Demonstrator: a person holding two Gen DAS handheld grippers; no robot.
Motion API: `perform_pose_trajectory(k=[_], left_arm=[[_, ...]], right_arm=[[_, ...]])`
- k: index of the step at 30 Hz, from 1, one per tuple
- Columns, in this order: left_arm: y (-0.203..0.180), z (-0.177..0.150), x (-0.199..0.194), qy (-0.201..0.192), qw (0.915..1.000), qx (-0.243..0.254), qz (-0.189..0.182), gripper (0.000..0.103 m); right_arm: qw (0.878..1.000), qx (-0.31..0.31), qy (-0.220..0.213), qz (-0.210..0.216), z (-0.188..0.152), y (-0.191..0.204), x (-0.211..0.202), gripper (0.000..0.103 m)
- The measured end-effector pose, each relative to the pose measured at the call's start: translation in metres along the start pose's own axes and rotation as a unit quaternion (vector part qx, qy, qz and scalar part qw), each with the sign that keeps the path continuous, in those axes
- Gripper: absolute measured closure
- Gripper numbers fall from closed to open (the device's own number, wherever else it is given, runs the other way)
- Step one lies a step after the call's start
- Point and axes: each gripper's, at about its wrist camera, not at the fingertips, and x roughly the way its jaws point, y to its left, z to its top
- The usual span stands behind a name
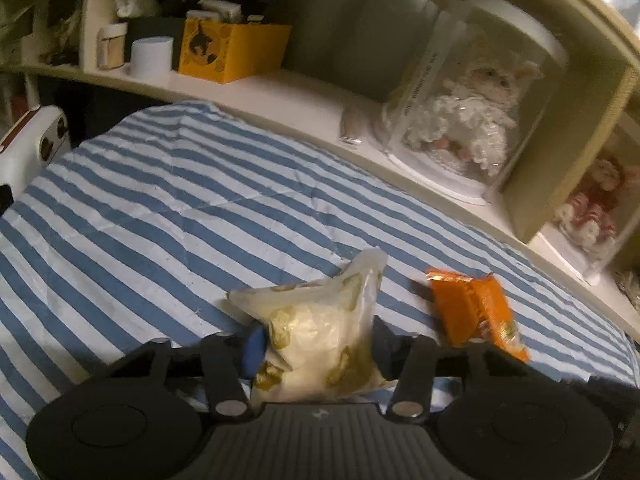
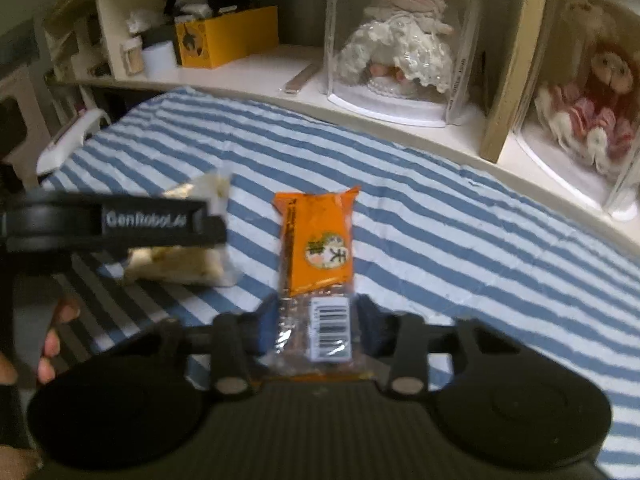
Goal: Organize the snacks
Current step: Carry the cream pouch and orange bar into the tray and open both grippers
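Observation:
My left gripper (image 1: 316, 344) is shut on a pale cream snack bag (image 1: 320, 332) with green and yellow print, held above the blue-and-white striped cloth (image 1: 160, 208). My right gripper (image 2: 310, 328) is shut on an orange snack packet (image 2: 316, 240) with a clear end and a barcode label. The orange packet also shows in the left wrist view (image 1: 472, 312), to the right of the cream bag. The cream bag shows in the right wrist view (image 2: 180, 264) to the left, partly hidden behind the left gripper's black body (image 2: 112, 220).
A cream shelf unit (image 1: 280, 92) runs along the far edge of the cloth. It holds a yellow box (image 1: 228, 48), a white cylinder (image 1: 152, 56), a small jar (image 1: 111, 46), and dolls in clear cases (image 2: 396, 40) (image 2: 592, 96). A white object (image 1: 28, 148) sits at the left.

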Motion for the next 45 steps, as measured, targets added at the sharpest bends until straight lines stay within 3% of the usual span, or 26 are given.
perform_pose_trajectory(k=[13, 21, 35, 45], left_arm=[[-0.011, -0.005, -0.102, -0.029, 0.9961, 0.061, -0.056, 0.053], [-0.027, -0.016, -0.16, -0.034, 0.9913, 0.091, -0.089, 0.053], [-0.063, -0.072, -0.205, 0.008, 0.9782, 0.142, -0.152, 0.053], [-0.099, -0.133, -0.221, 0.063, 0.9596, 0.184, -0.203, 0.053]], right_arm=[[0.998, 0.032, -0.06, -0.018, -0.002, -0.019, -0.098, 0.064], [0.995, 0.062, -0.073, -0.027, -0.027, -0.025, -0.167, 0.064], [0.991, 0.102, -0.075, -0.031, -0.095, -0.05, -0.241, 0.063], [0.989, 0.117, -0.069, -0.053, -0.143, -0.079, -0.269, 0.063]])
